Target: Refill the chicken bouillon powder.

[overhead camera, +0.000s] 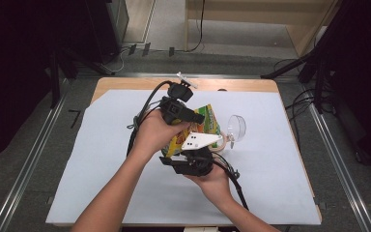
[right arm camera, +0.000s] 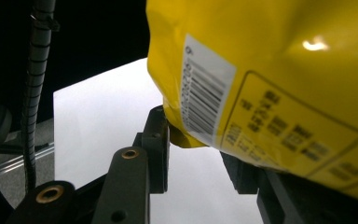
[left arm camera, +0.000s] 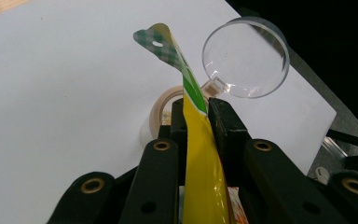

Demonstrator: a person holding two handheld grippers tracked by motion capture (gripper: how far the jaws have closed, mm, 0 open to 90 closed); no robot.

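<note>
A wooden table (overhead camera: 125, 83) carries a large pale grey paper sheet (overhead camera: 101, 159) that gives a plain work surface, and above its middle both hands hold a yellow and green crinkly plastic snack bag (overhead camera: 204, 126) up off the sheet. The left gripper (left arm camera: 196, 122) has its jaws pressed shut on the bag's flat sealed top edge, apparently so that the pouch hangs steady from its stiffest part. The right gripper (right arm camera: 200, 154) comes from below, its jaws standing apart around the bottom corner near the barcode label (right arm camera: 205, 93), probably ready to pinch it. Just beyond the bag rest a clear round plastic magnifying lens (left arm camera: 245, 57) and a beige roll of tape (left arm camera: 163, 112), apart from the work.
</note>
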